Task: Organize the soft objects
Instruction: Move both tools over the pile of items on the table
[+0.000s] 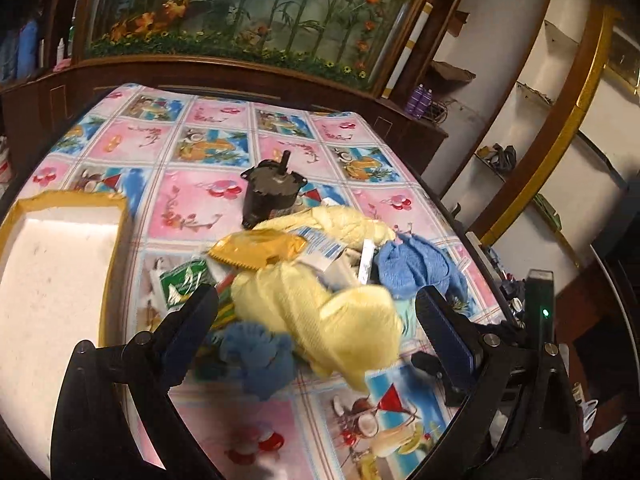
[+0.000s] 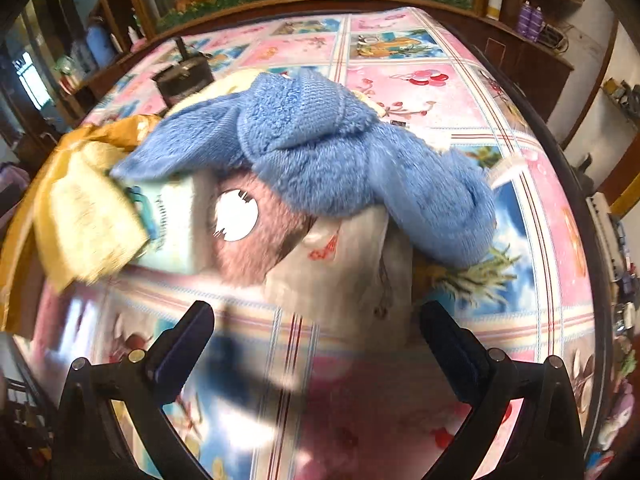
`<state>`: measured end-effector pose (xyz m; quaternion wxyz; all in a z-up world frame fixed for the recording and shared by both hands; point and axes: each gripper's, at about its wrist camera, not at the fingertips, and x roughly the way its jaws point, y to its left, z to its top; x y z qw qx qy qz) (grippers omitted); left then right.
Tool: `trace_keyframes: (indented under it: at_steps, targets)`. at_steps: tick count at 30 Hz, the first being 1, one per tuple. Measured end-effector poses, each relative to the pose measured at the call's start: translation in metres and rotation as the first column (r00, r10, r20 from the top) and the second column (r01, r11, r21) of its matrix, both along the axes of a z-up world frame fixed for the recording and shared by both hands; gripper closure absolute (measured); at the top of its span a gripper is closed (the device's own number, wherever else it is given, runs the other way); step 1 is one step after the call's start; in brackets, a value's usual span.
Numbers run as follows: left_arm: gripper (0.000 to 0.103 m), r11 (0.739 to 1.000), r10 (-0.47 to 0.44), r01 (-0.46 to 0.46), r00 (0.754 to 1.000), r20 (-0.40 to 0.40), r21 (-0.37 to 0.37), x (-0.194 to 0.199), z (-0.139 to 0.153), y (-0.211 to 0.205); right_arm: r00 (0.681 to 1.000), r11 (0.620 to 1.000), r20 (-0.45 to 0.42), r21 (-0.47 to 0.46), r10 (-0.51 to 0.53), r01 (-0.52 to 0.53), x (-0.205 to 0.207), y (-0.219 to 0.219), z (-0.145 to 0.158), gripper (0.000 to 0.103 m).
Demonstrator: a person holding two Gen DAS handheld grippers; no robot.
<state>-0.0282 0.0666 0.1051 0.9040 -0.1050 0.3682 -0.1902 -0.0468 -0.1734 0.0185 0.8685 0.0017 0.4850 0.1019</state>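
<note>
Sorting appears barely begun. The white tray (image 1: 60, 264) at the near left holds nothing visible, while the yellow cloth (image 1: 320, 304) and blue cloth (image 2: 320, 152) lie in a mixed heap with a gold packet (image 1: 260, 248) and black motor (image 1: 268, 192) at mid-table. Left gripper (image 1: 316, 312) and right gripper (image 2: 316, 328) both gape wide, empty. Packet lettering is too blurred to read.

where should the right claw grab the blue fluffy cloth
Take the knotted hump at the middle of the blue fluffy cloth, coming straight ahead and slightly down with the open right claw. That bunch stands highest and thickest, clear of the teal box under its left flap; the thin ends lie draped flat and would likely slip.
</note>
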Motion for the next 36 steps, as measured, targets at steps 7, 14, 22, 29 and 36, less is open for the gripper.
trace_keyframes:
  at_steps: [7, 14, 22, 29, 36]
  targets:
    - [0.003, 0.972, -0.053, 0.085, 0.988, -0.145, 0.221, 0.041, -0.04, -0.057, 0.981, 0.99, 0.165, 0.112, -0.106, 0.088, -0.018, -0.023, 0.019, 0.001]
    - [0.003, 0.933, -0.151, 0.221, 0.957, -0.248, 0.286, -0.03, -0.069, -0.034, 0.978, 0.992, 0.192, 0.108, -0.082, 0.062, -0.016, -0.019, 0.021, 0.001]
    - [0.003, 0.993, 0.088, -0.076, 0.987, -0.136, 0.091, -0.067, -0.029, 0.075, 0.958, 0.992, 0.269, 0.111, -0.095, 0.067, -0.032, -0.02, 0.031, 0.001]
    - [0.003, 0.995, 0.083, -0.078, 0.994, -0.072, 0.067, -0.084, -0.032, 0.075, 0.91, 0.94, 0.373, 0.208, 0.179, -0.27, -0.059, 0.031, 0.082, 0.001]
    - [0.007, 0.978, 0.134, -0.132, 0.991, -0.002, 0.161, -0.101, -0.021, 0.083, 0.901, 0.907, 0.162, 0.065, 0.402, -0.416, -0.019, 0.132, 0.056, 0.044]
